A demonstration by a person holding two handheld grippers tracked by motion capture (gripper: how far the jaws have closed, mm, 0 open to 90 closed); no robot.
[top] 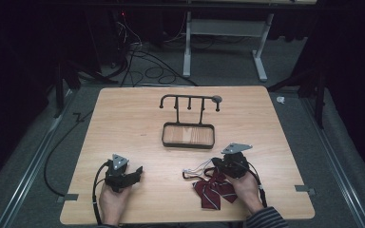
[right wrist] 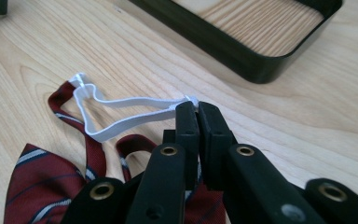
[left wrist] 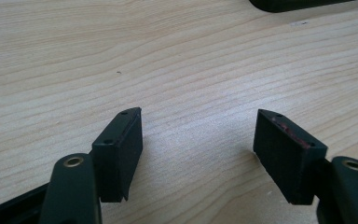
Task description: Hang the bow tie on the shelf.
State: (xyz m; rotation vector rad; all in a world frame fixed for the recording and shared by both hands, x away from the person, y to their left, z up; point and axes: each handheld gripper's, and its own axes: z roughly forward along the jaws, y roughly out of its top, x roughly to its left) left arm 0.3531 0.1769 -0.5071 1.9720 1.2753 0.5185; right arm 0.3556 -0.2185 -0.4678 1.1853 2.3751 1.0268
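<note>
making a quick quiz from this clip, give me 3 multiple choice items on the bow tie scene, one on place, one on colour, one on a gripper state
1. Where does the bow tie lie?
A. inside the black tray
B. on the table by the person's right hand
C. hung on the rack

2. What colour is the elastic loop on the bow tie?
A. white
B. green
C. black

3. How do the jaws of the left gripper stand?
A. shut on the bow tie
B. shut on nothing
C. open, over bare wood

Answers:
1. B: the high view shows it on the table below the right gripper, with the tray apart from it.
2. A: the right gripper view shows a white band pinched at its tip by the shut jaws.
3. C: the left gripper view shows a wide gap with only wood between the pads.
</note>
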